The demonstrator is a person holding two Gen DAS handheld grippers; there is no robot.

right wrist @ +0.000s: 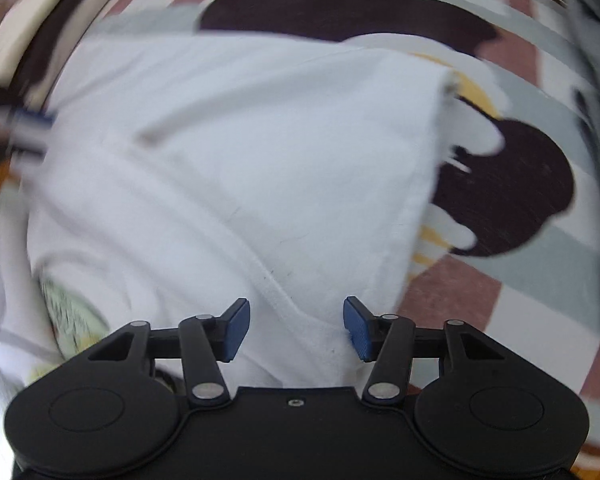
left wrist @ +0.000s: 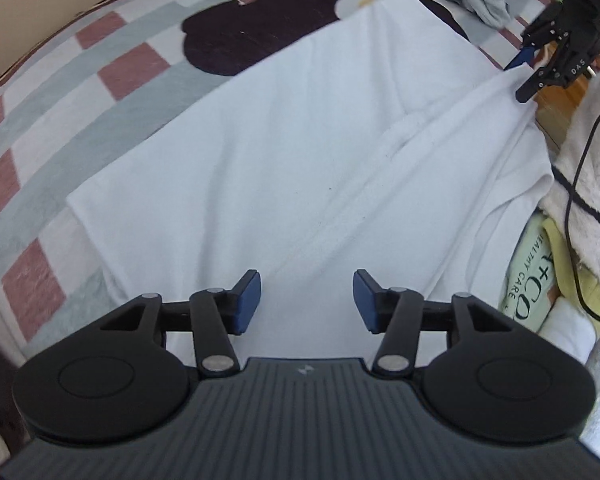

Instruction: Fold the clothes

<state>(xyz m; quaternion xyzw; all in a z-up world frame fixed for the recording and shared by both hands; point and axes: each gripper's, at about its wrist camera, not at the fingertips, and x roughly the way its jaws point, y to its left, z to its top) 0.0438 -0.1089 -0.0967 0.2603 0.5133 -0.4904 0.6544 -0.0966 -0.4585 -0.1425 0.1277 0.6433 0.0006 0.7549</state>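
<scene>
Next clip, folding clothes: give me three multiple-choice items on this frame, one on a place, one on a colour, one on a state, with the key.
1. Where does the white garment lie?
A. on a checked blanket
B. on a hanger
C. in a basket

2. What colour are the pads on the left gripper?
A. red
B. blue
C. green

3. How do the right gripper jaws stand?
A. clamped on a sock
B. shut with nothing in them
C. apart over the white cloth

Key: 1 A, the checked blanket shows around the garment; 2 B, both pads are blue; 3 C, a gap shows between the pads, cloth beneath.
</scene>
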